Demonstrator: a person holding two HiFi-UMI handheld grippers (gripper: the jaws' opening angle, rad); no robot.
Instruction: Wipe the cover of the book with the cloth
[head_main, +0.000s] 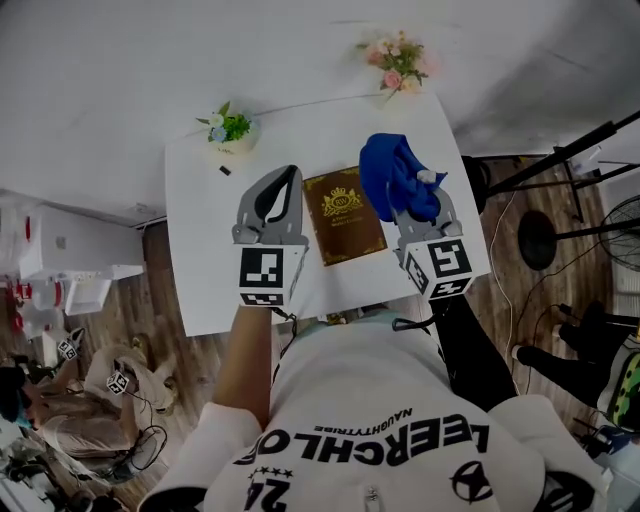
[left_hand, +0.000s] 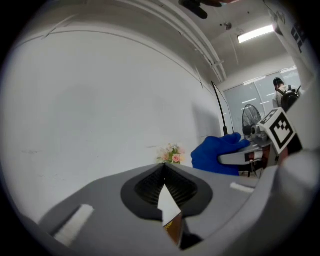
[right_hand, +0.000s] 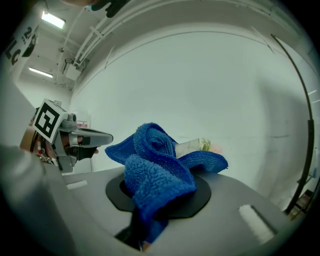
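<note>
- White square table (head_main: 200, 260) holds a brown hardcover book (head_main: 343, 215) with a gold crest.
- Left gripper (head_main: 288, 176) beside the book, jaws together, empty.
- Right gripper (head_main: 418, 200) clamps a blue terry cloth (head_main: 390, 170).

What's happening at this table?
A person holds a gripper in each hand over a white table. The right gripper is shut on a blue cloth, held at the upper right edge of the brown book. The left gripper is shut and empty, just left of the book. Whether the cloth touches the cover can't be told.
</note>
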